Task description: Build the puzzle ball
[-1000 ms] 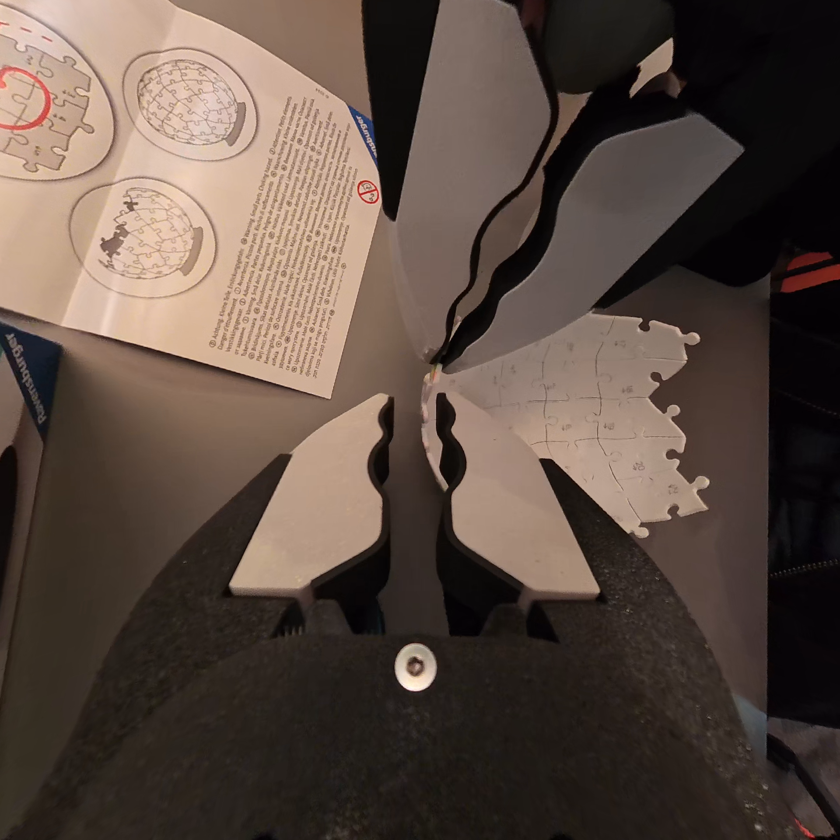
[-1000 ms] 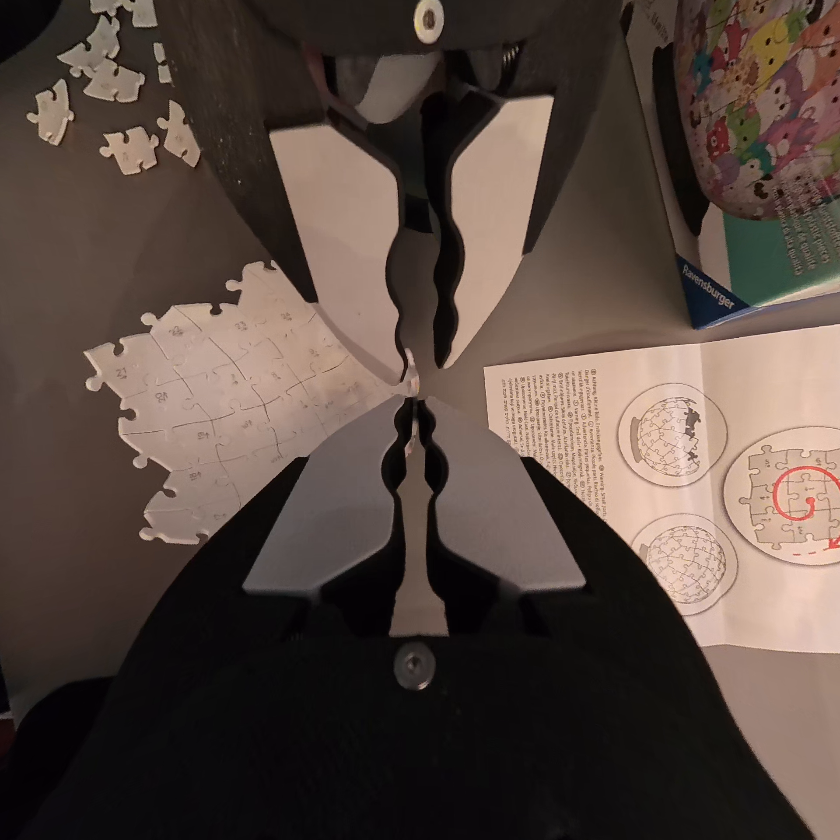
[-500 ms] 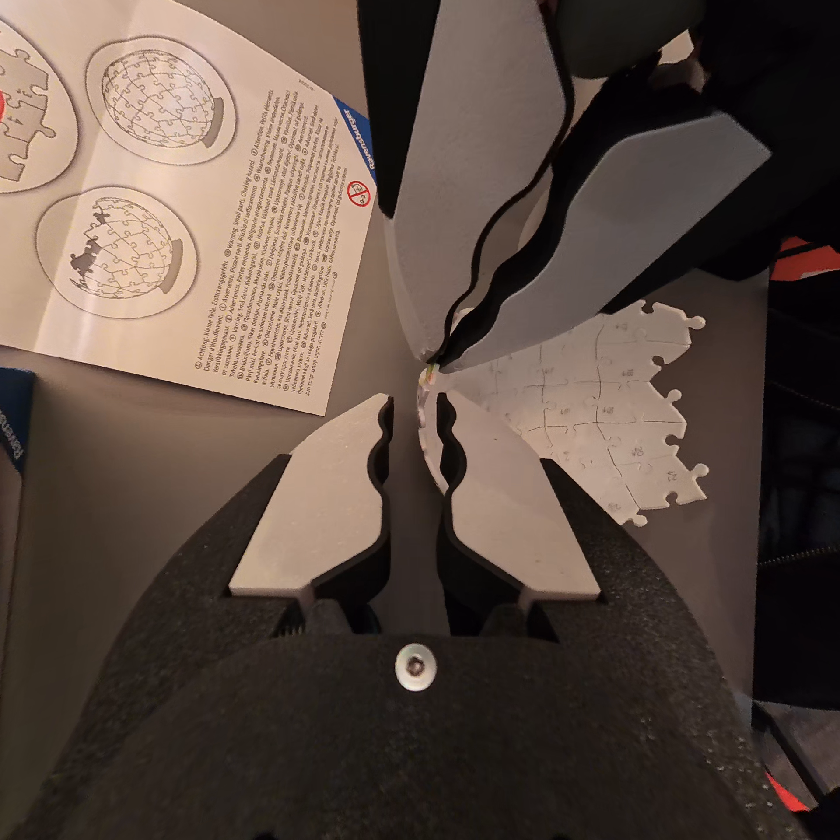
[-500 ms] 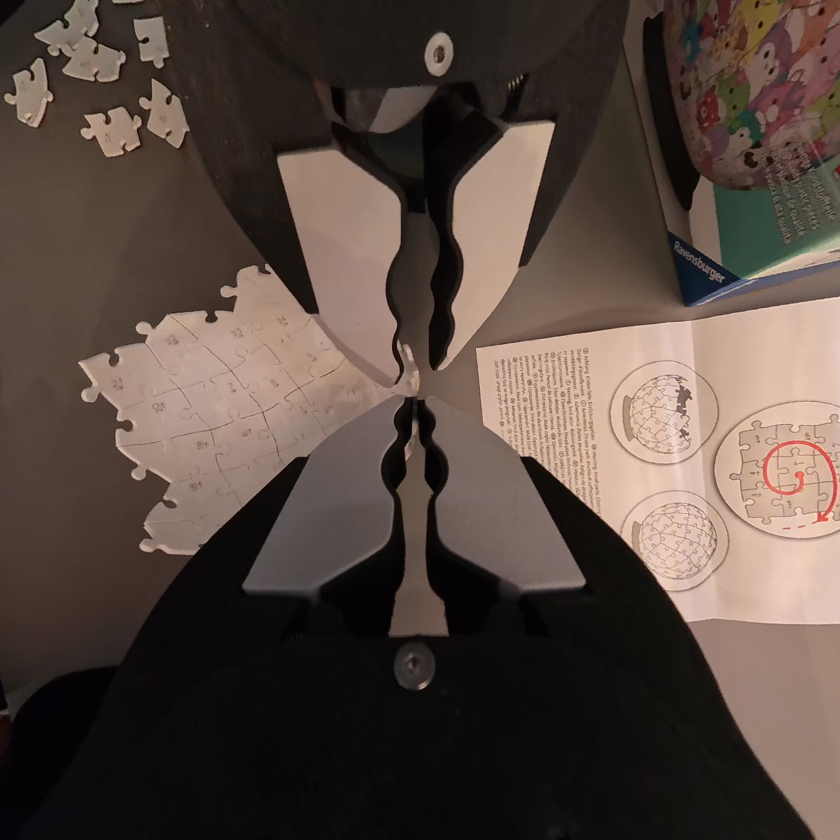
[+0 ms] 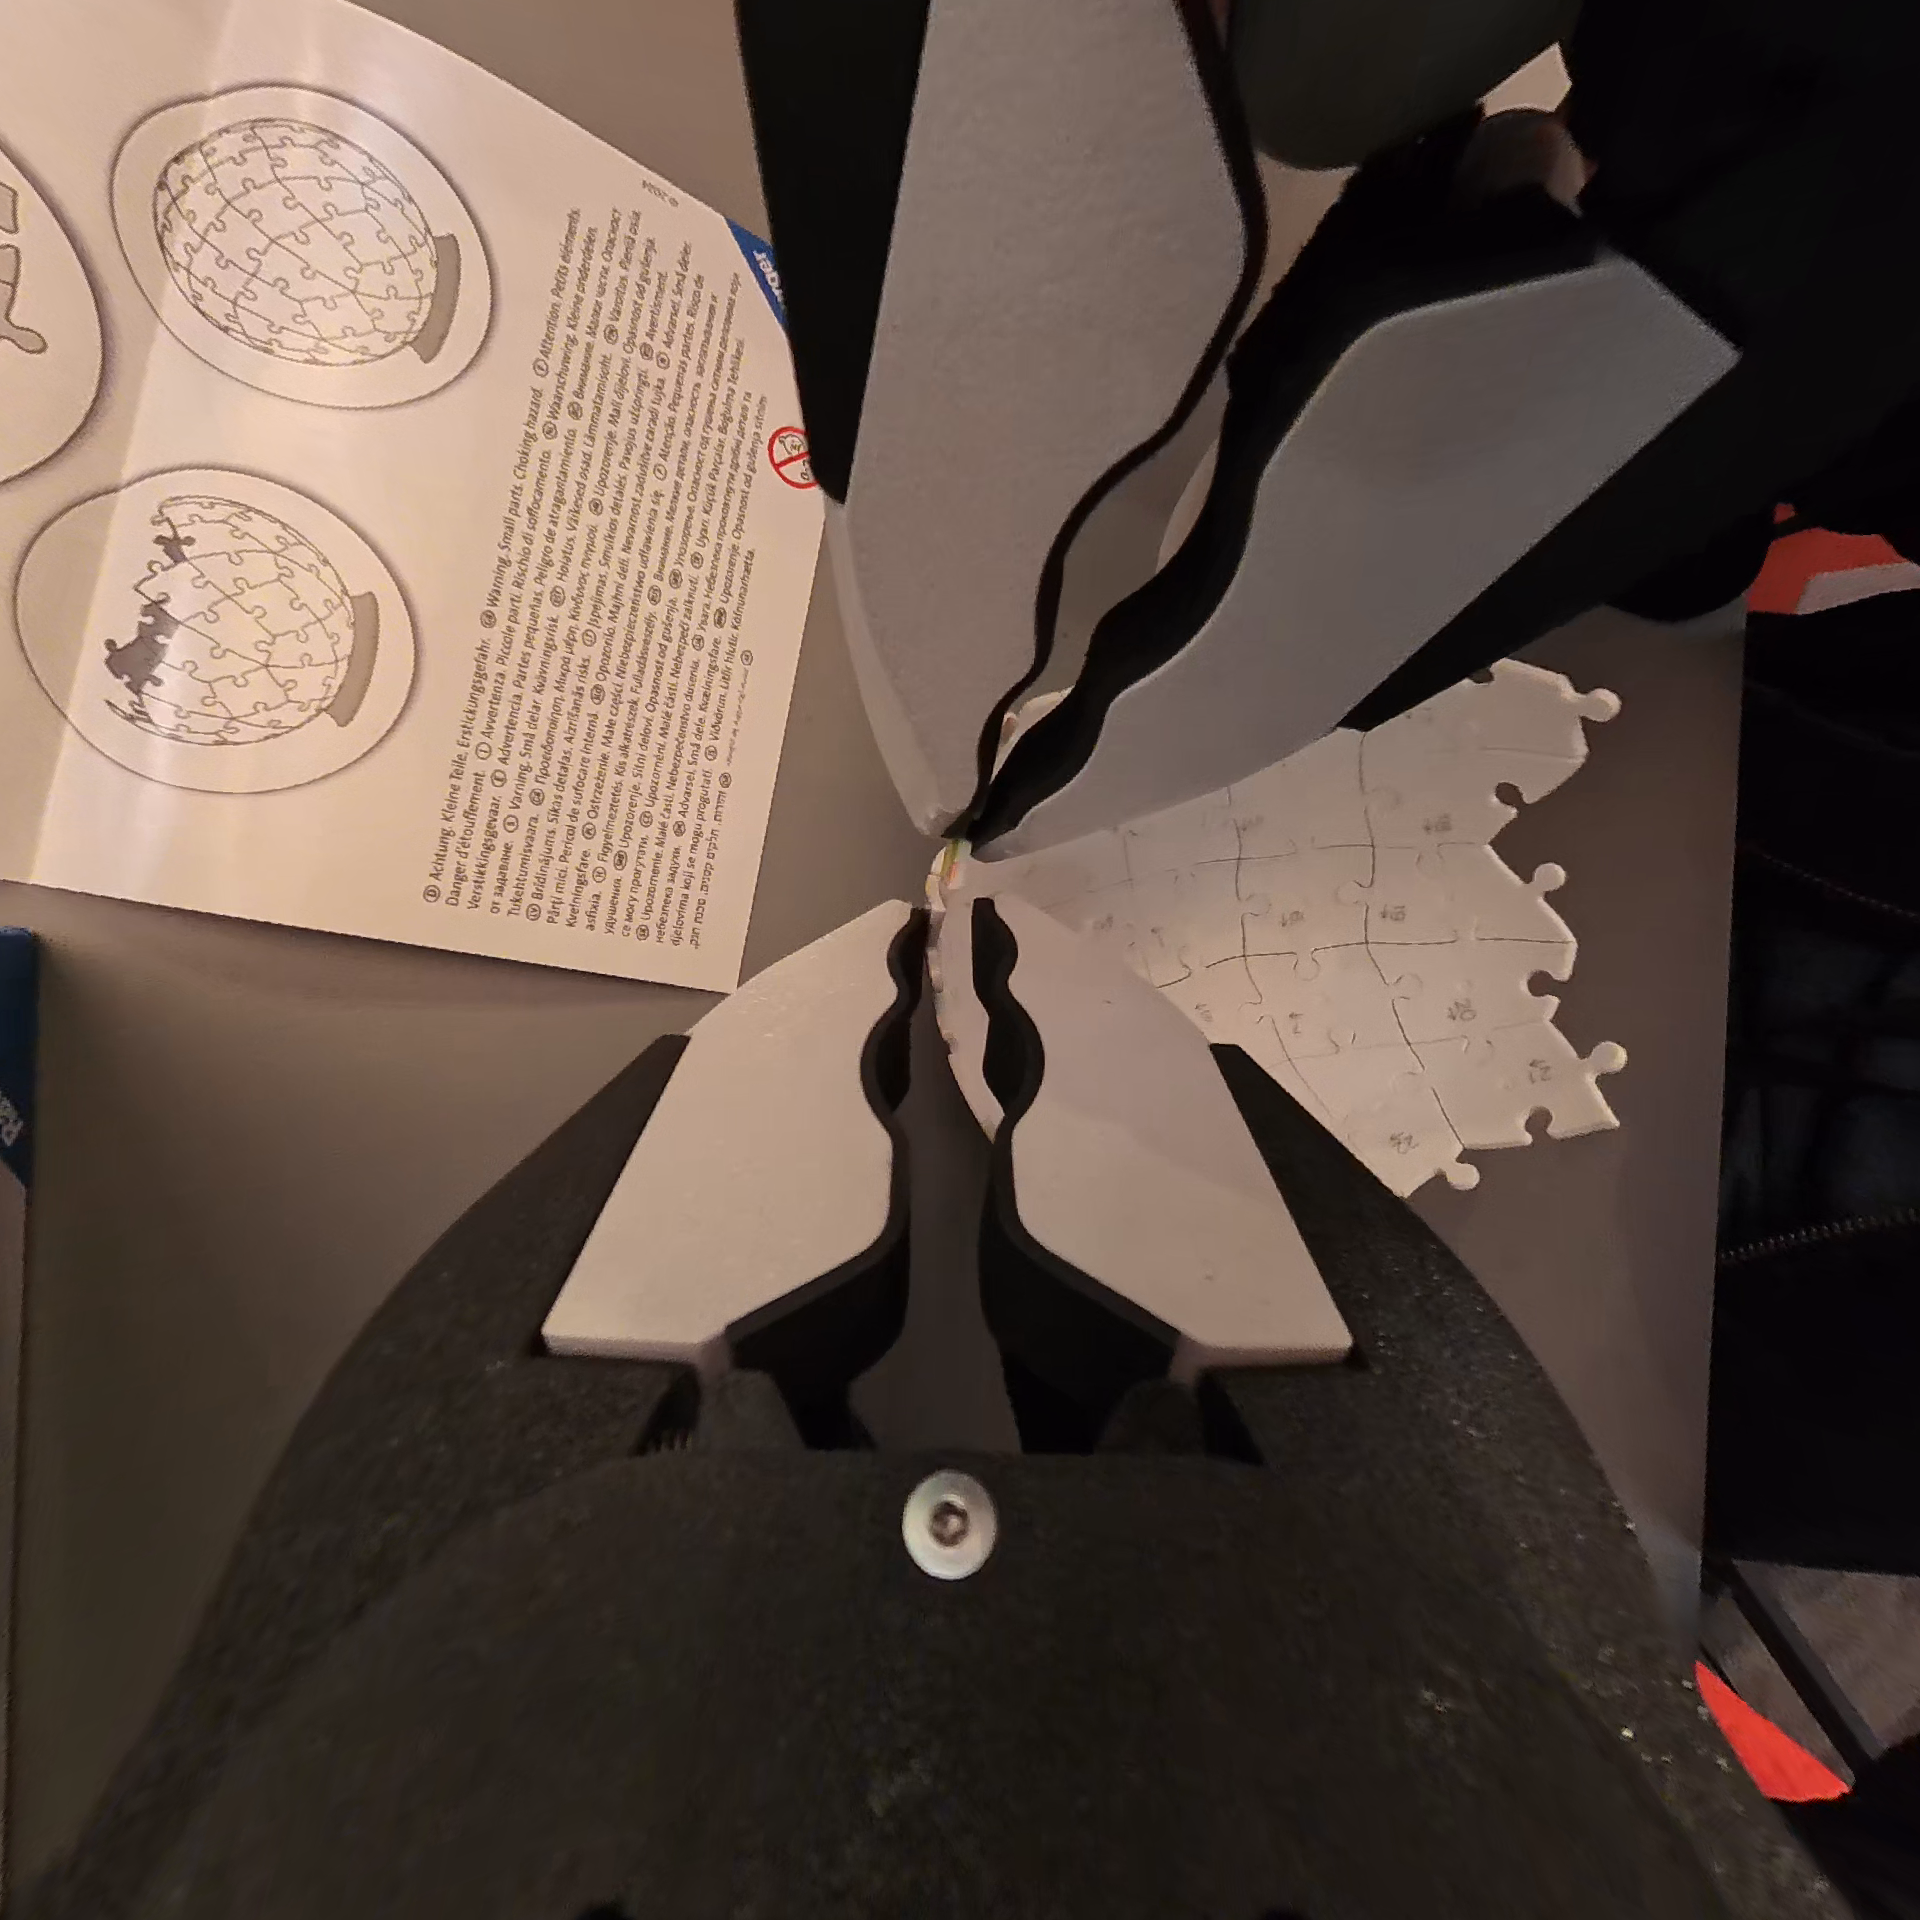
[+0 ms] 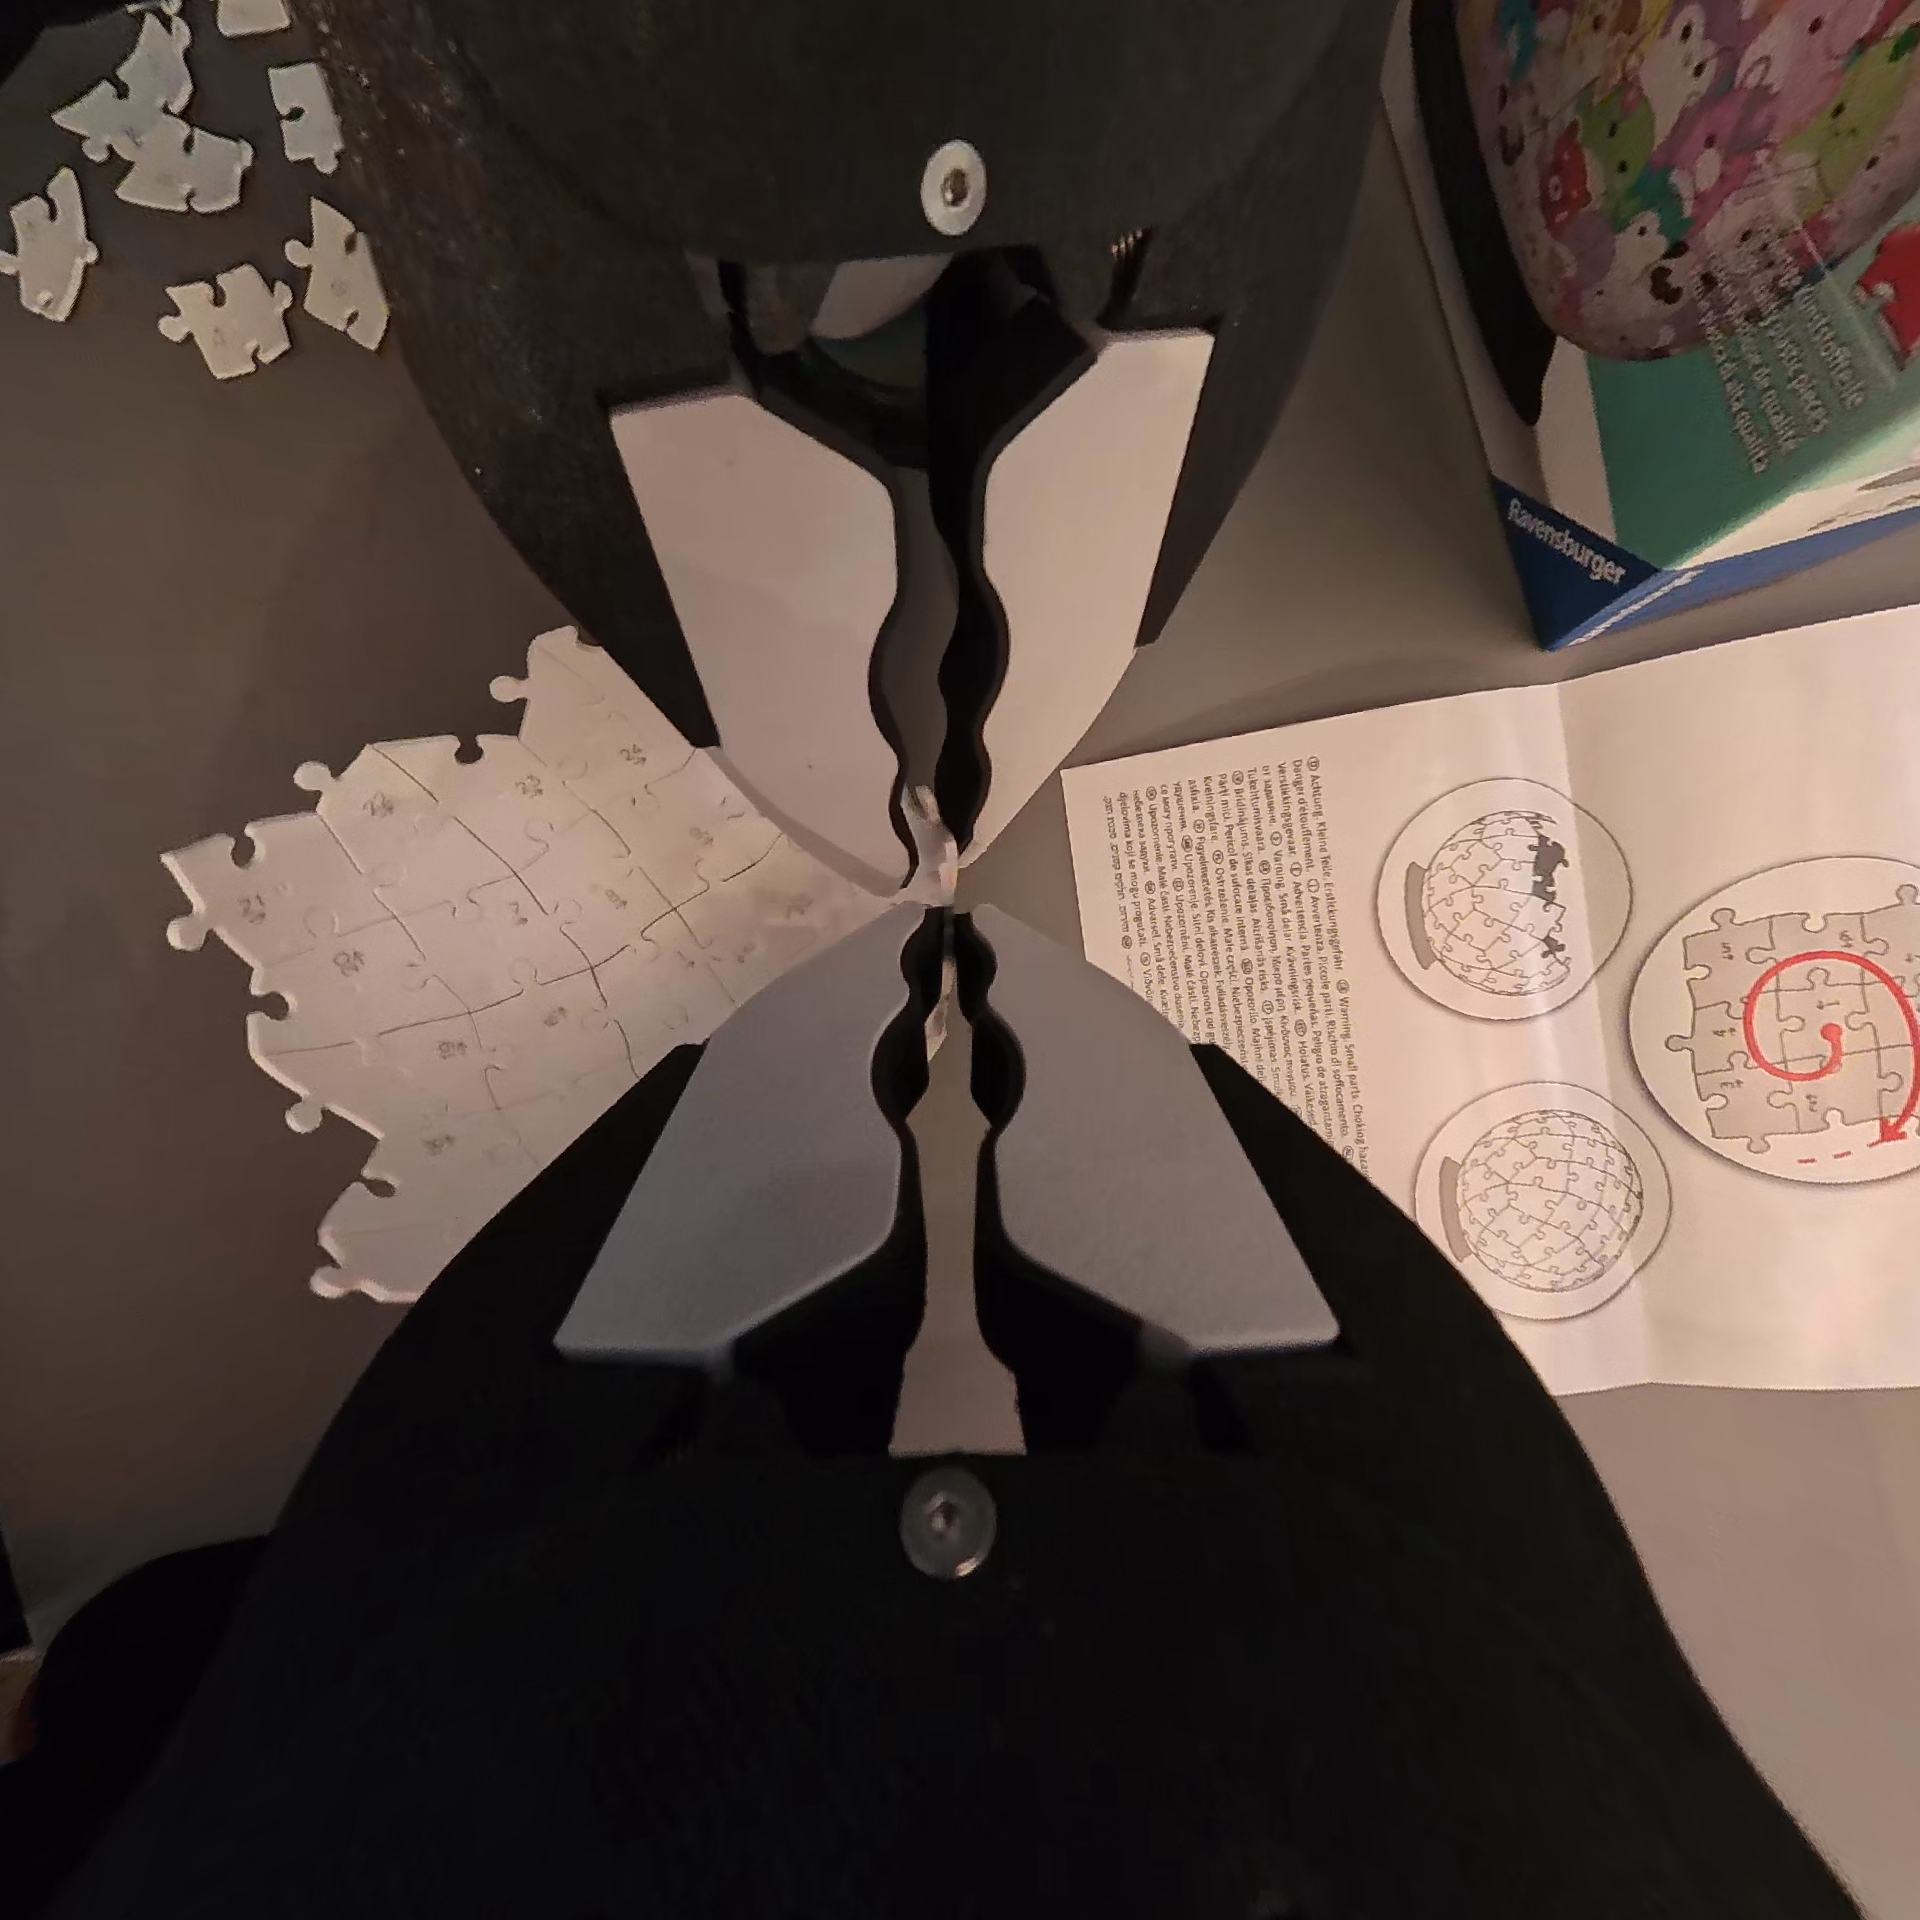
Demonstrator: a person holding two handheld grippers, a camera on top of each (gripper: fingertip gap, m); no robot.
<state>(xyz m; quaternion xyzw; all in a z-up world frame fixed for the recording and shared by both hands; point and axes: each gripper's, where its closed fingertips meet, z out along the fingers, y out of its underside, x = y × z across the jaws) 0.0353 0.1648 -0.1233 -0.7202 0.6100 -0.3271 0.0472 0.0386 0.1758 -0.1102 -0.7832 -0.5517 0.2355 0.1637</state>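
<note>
Left hand-held gripper (image 5: 948, 914): I see it pinching the assembled puzzle sheet (image 5: 1382, 935) edge.
Right hand-held gripper (image 6: 943, 914): nipped on a piece (image 6: 940, 862).
Right view only — loose pieces (image 6: 187, 197), box (image 6: 1714, 312).

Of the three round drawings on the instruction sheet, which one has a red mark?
On the instruction sheet, the largest drawing, at the right edge: it shows flat joined pieces with a red spiral arrow. The other two show grey balls.

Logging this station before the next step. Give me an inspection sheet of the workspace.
Surface: grey table, dimly lit.
Job's things: joined puzzle section, blank side up, held at its edge; loose pieces apart.
Clutter: instruction sheet; puzzle box.
Grippers: left gripper and right gripper meet tip to tip, nearly shut on the section's edge.
Cables: nothing seen.
Surroundings: dark, with orange patches.
</note>
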